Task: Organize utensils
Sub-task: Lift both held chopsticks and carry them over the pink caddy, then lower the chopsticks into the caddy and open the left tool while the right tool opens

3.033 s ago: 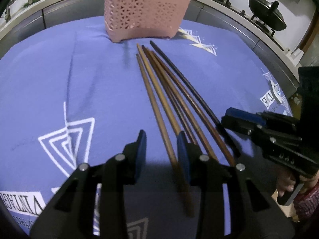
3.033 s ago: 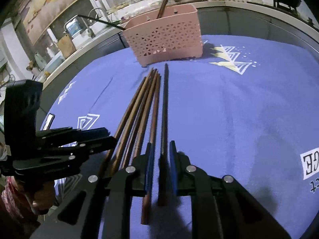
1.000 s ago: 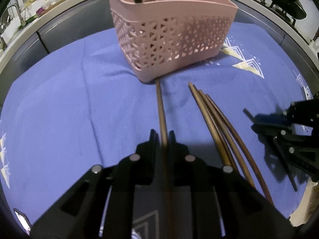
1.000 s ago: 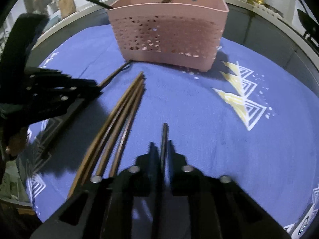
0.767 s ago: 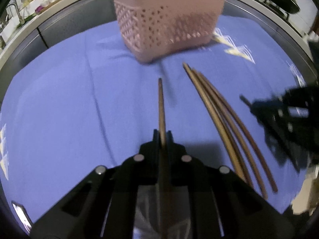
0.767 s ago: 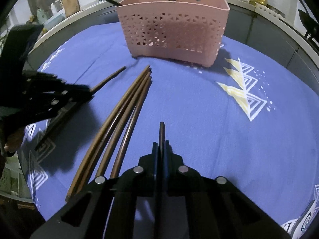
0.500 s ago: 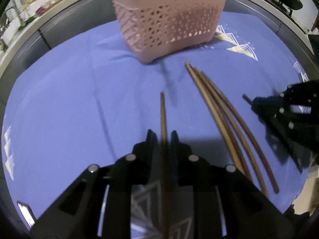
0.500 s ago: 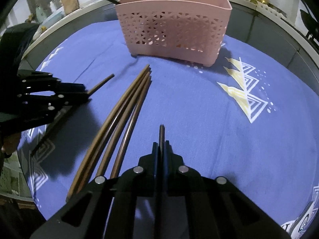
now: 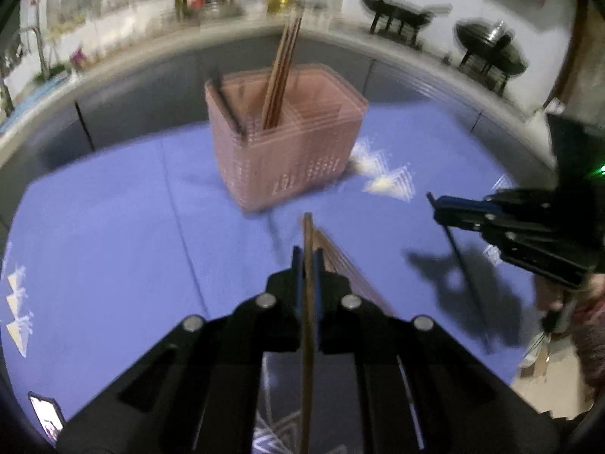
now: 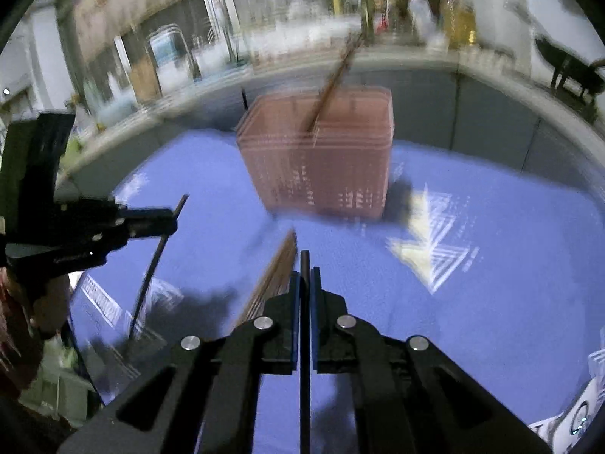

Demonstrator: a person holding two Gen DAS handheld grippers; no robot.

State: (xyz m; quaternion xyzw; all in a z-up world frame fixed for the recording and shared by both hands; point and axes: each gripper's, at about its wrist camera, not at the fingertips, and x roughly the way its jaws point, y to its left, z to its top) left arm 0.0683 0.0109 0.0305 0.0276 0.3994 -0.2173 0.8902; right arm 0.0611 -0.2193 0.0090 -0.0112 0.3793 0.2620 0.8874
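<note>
now both tongs (image 9: 308,265) (image 10: 304,276) hover over open blue cloth (image 9: 113,227).

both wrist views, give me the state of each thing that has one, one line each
left gripper: shut on brown chopstick, lifted off the cloth
right gripper: shut on black chopstick, lifted off the cloth
pink basket: upright, chopsticks standing in it
loose brown chopsticks: lying bundled on the blue cloth
</note>
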